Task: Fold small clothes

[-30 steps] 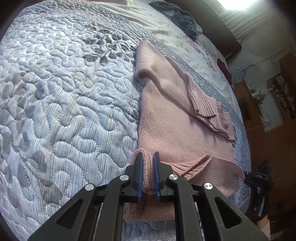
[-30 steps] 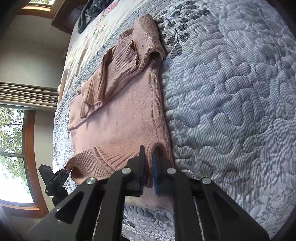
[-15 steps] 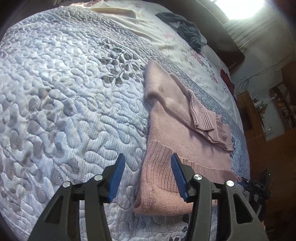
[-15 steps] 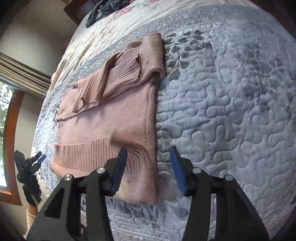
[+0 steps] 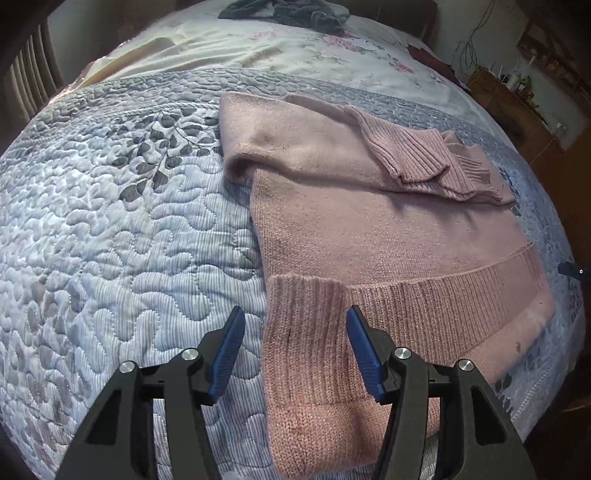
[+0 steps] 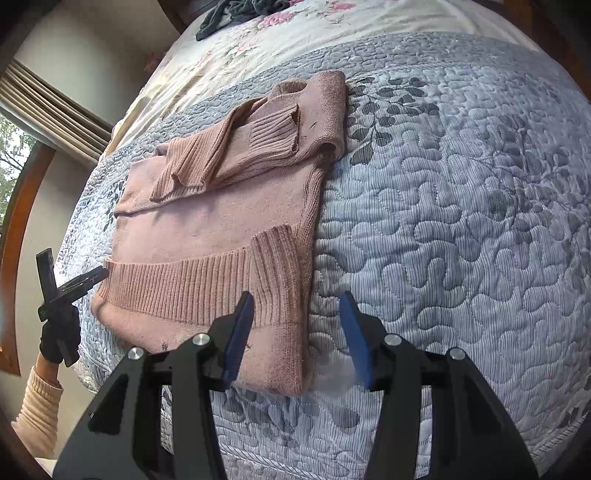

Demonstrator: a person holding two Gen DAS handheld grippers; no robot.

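We have a pink knitted sweater (image 5: 388, 236) lying flat on the quilted bedspread (image 5: 122, 236) of the bed, near its edge, with both sleeves (image 5: 413, 155) already crossed over the chest and the ribbed hem (image 5: 436, 299) turned up along the near side; one corner of that hem (image 5: 306, 332) sits doubled over on itself. We judge the knit to be soft, limp and fairly light, thick enough to hold a crease loosely but sure to sag and stretch if lifted by a single point, and the open ribbing should give the blue pads good bite, so slipping is not a worry. We would take hold at the two near corners of the folded bottom edge, pinching through all layers at once, so the fold travels as one piece and the sleeves stay put. The left hand-held gripper (image 5: 295, 350) hangs over the doubled corner with its jaws spread wide and nothing between them. The right hand-held gripper (image 6: 295, 336) is likewise wide apart and empty, straddling the sweater's side edge (image 6: 310, 229) where it meets the quilt. In the right wrist view we also see the left tool held by a gloved hand (image 6: 59, 332) beyond the bed's edge. Farther up the bed lie a floral sheet (image 5: 295, 55) and a dark crumpled garment (image 5: 295, 11).
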